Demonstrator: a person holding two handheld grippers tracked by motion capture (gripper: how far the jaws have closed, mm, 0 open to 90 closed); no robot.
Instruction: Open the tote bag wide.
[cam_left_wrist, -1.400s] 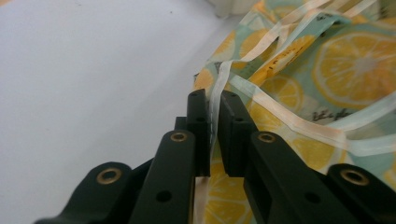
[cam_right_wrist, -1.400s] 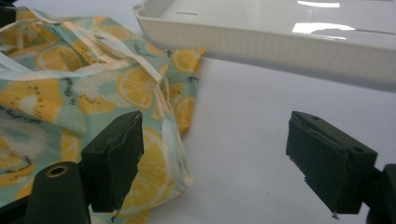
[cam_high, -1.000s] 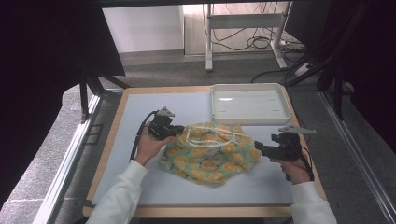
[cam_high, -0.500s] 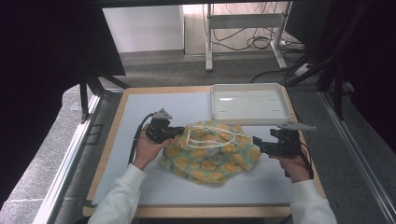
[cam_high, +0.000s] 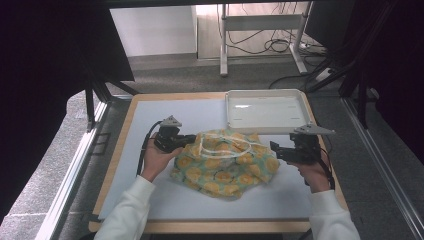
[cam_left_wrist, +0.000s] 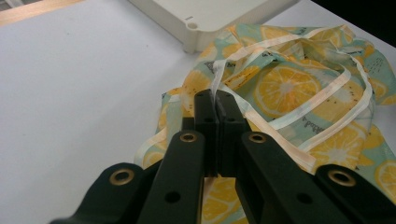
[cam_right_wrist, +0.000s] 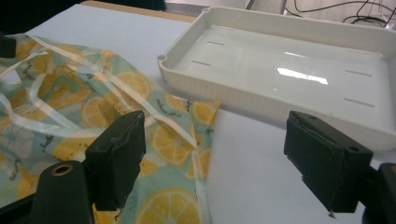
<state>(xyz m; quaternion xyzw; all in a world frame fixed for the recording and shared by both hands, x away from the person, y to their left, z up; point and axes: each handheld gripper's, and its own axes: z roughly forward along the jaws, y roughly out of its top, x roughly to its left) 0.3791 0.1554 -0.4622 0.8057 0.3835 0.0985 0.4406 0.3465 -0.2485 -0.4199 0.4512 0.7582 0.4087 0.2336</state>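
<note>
A crumpled cloth (cam_high: 225, 162) printed with lemons on pale green, trimmed with white straps, lies mid-table. My left gripper (cam_high: 192, 140) is at its left edge. In the left gripper view the jaws (cam_left_wrist: 215, 100) are shut on a white strap (cam_left_wrist: 322, 100) of the cloth (cam_left_wrist: 289, 86). My right gripper (cam_high: 274, 150) hovers at the cloth's right edge, pointing left. Seen from the right gripper view, it (cam_right_wrist: 219, 154) is open over the cloth's corner (cam_right_wrist: 177, 140), with nothing between the pads.
An empty white tray (cam_high: 265, 93) stands at the back right of the white mat, just beyond the cloth; its near wall (cam_right_wrist: 261, 100) lies close ahead of the right gripper. The wooden table edge (cam_high: 120, 150) frames the mat.
The right gripper has risen a little beside the cloth's right edge. The left gripper and the cloth have stayed put.
</note>
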